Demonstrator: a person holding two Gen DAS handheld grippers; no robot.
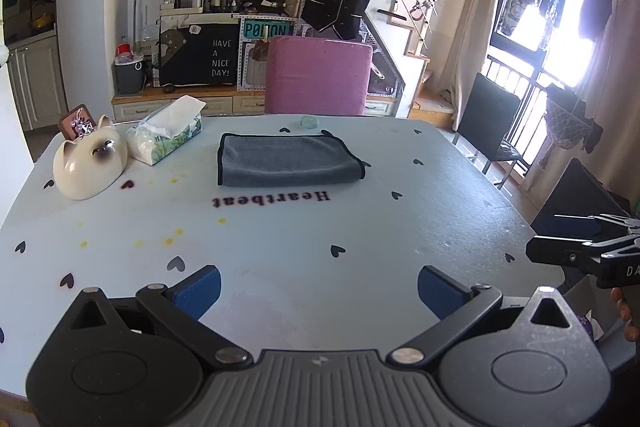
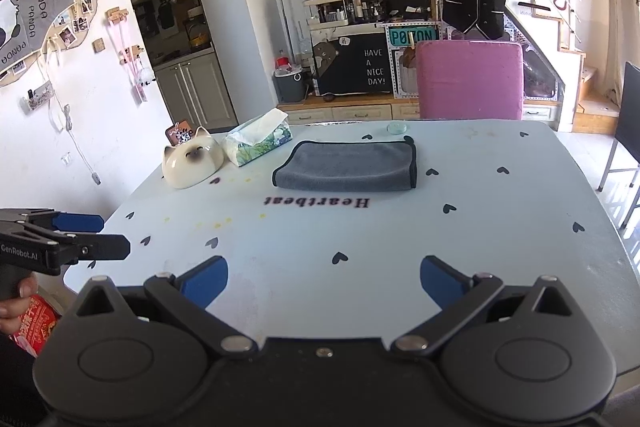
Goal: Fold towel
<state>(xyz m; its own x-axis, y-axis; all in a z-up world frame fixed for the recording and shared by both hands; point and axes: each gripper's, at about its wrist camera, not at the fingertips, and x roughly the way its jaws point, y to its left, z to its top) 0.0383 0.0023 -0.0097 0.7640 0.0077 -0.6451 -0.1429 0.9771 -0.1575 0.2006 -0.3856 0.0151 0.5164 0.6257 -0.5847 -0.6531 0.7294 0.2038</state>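
Already folded, soft grey towel lies rectangular.

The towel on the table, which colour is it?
The towel is grey with black edging, clearest in the right wrist view.

Pale blue heart-print table, folded grey towel, tissue pack, cat-shaped ceramic, small round dish

On the table: one folded grey towel; one tissue pack; one cat-shaped ceramic dish; one small round lid. Beyond far edge: one pink chair. Grippers: two.
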